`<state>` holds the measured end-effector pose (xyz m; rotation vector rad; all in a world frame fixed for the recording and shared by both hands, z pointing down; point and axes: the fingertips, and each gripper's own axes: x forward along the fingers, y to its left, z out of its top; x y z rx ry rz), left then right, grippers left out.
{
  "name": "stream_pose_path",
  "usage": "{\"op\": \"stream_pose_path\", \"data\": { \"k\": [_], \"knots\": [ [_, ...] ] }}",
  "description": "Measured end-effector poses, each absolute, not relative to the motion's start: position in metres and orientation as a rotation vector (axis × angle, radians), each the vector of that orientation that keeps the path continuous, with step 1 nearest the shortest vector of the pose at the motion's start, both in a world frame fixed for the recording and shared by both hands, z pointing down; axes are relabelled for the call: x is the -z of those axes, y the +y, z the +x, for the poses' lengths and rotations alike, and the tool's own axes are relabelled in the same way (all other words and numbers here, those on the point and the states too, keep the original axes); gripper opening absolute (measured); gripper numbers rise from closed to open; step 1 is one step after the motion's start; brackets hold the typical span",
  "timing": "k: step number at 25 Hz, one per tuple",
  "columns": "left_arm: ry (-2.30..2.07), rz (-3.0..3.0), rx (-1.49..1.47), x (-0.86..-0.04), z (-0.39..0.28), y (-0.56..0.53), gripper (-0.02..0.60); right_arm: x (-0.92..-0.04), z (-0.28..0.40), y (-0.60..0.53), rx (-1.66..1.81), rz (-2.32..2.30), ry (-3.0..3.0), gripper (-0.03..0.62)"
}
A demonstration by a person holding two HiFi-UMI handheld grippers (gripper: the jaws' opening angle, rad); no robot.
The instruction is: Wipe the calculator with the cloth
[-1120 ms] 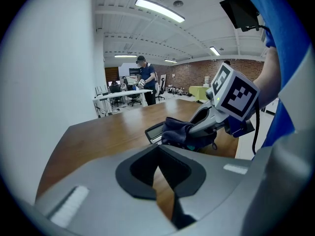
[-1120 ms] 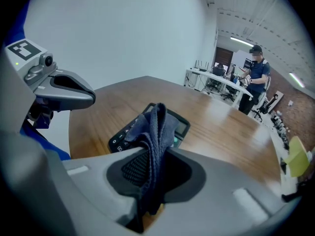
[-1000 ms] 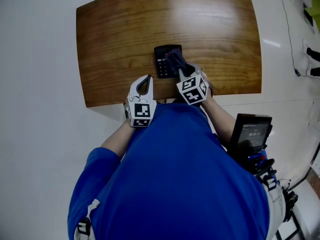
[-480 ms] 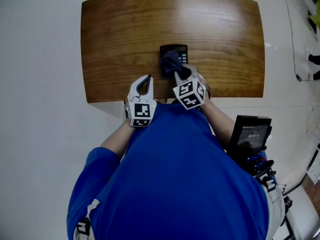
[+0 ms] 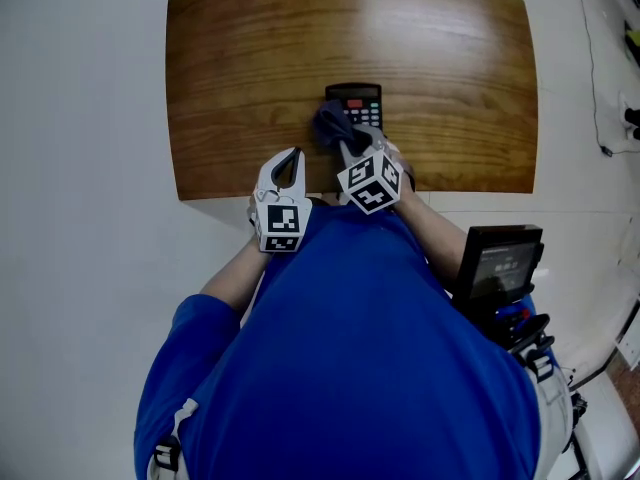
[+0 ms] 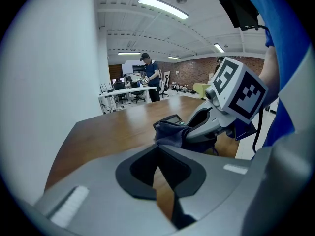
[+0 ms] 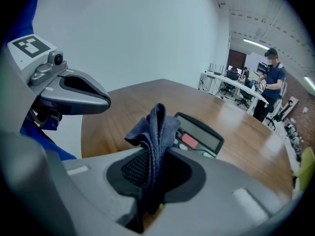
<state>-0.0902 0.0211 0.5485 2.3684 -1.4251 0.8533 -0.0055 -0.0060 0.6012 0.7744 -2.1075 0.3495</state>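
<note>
A black calculator (image 5: pixel 357 101) lies on the wooden table (image 5: pixel 230 68), near its front edge. A dark blue cloth (image 5: pixel 330 124) covers its near left part. My right gripper (image 5: pixel 346 147) is shut on that cloth. In the right gripper view the cloth (image 7: pixel 158 127) stands up out of the right gripper (image 7: pixel 153 157), with the calculator (image 7: pixel 201 135) just beyond it, display and red key showing. My left gripper (image 5: pixel 291 156) is shut and holds nothing, over the table's front edge left of the cloth. In the left gripper view the left gripper (image 6: pixel 158 149) points toward the cloth (image 6: pixel 170 132) and the calculator (image 6: pixel 173 119).
A black screen device (image 5: pixel 497 265) hangs at the person's right side, off the table. In the gripper views a person (image 6: pixel 149 77) stands at white desks (image 7: pixel 235 88) far behind. White floor surrounds the table.
My right gripper has dragged the cloth leftward and nearer across the calculator, uncovering its display and right-hand keys. The left gripper has stayed where it was.
</note>
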Motion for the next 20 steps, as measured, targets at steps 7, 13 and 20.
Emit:
{"op": "stream_pose_path", "data": {
  "k": [7, 13, 20],
  "knots": [
    [-1.384, 2.399, -0.844, -0.561, -0.082, 0.012, 0.006, -0.611, 0.036, -0.015, -0.391, 0.876, -2.036, 0.063],
    [-1.362, 2.408, -0.858, -0.571, -0.071, 0.008, 0.006, -0.619, 0.073, -0.018, -0.420, 0.968, -1.982, 0.063],
    [-1.369, 2.416, -0.841, -0.570, -0.068, 0.007, 0.006, -0.614, 0.063, -0.013, -0.396, 0.948, -1.998, 0.063]
  ]
}}
